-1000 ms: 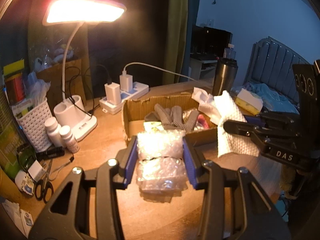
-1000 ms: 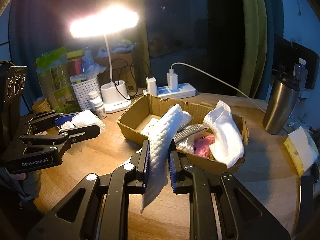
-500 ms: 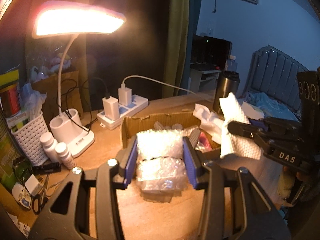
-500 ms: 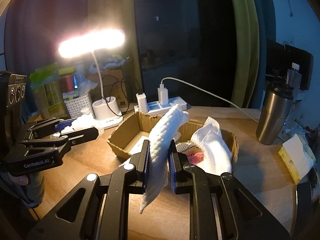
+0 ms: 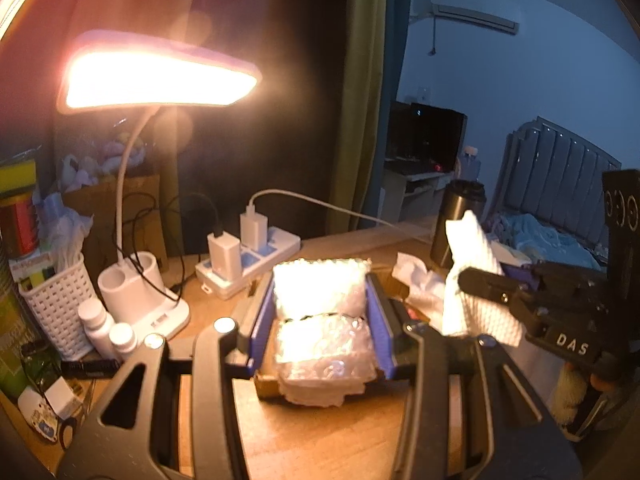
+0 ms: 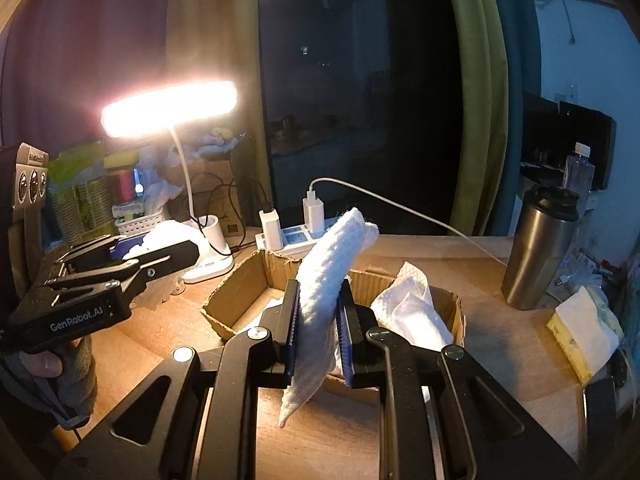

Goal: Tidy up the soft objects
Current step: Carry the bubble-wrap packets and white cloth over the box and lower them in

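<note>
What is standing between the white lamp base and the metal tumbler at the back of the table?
In the right wrist view, a white power strip with two chargers stands between the lamp base and the tumbler; its white cable runs toward the tumbler.

Folded bubble wrap [image 5: 322,330] and a drooping white cloth [image 6: 320,312] hang above the open cardboard box [image 6: 240,292].

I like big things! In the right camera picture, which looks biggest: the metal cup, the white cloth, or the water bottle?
1. White cloth, though it's nearest the camera, so that's unsure.
2. Metal cup.
3. Water bottle, farthest back and partly hidden.
</note>
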